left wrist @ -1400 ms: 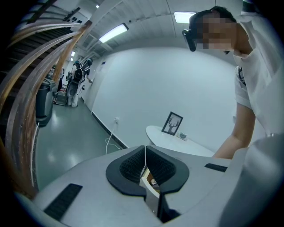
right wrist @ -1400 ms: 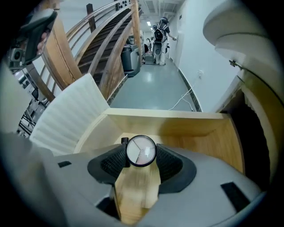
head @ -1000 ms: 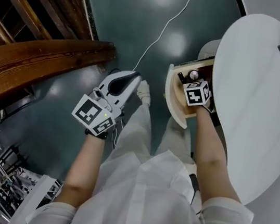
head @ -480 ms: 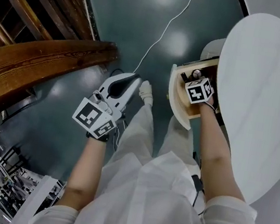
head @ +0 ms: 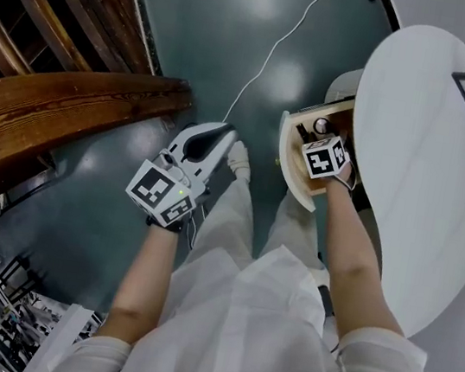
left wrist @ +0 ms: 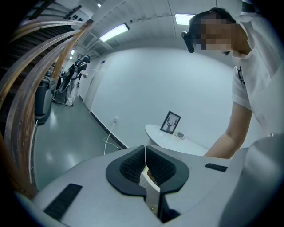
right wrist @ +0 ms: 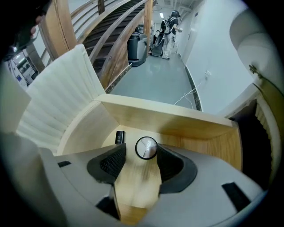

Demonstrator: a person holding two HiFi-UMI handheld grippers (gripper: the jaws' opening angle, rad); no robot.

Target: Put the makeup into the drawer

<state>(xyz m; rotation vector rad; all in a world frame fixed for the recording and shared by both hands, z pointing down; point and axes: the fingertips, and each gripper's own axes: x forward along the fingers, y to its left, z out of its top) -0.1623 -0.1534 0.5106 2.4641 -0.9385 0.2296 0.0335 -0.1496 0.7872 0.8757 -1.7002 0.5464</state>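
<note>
Left gripper [left wrist: 145,159] sits centre-left in head view, jaws pressed together, nothing in them, well apart from drawer [head: 291,171]. Right gripper [right wrist: 138,156] is nearer, inside drawer, jaws wide. Round makeup pot [right wrist: 146,148] on drawer floor between jaw tips, closer to right-hand pad, contact unclear. Black tube [right wrist: 120,136] lies just left of it, long axis pointing away from jaws. In head view marker cube [head: 325,156] hides right jaws

Everything is viewed steeply down from the head. The drawer [head: 288,156] is shared, close up, with the right gripper view; the counter [head: 411,165], afar, with the left.
</note>
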